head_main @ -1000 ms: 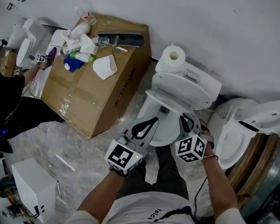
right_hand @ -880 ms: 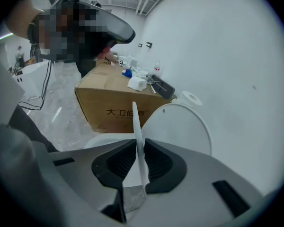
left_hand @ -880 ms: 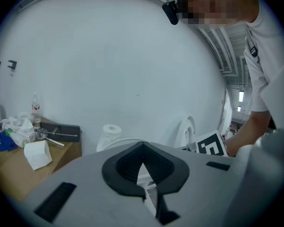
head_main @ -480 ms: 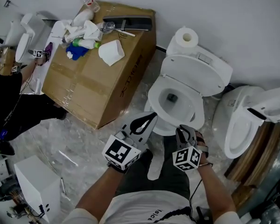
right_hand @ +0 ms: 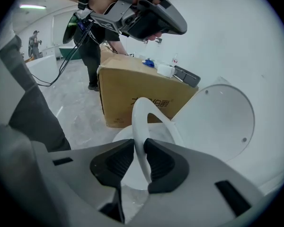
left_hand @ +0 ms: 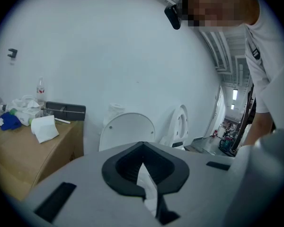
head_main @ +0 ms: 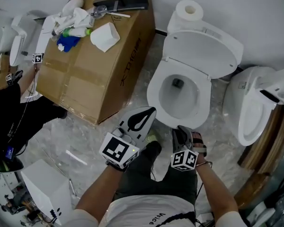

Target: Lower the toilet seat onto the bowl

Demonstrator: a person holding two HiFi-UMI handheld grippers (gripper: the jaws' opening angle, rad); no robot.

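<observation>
Right gripper view shows toilet seat [right_hand: 138, 117] clamped between right gripper [right_hand: 138, 144] jaws.

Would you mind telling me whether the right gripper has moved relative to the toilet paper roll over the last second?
Yes. The right gripper, shut on the seat, has drawn away from the toilet paper roll, toward the person.

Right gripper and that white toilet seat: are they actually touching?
Touching. In the right gripper view, the right gripper has its black pads pressed on both sides of the toilet seat rim, no gap.
</observation>
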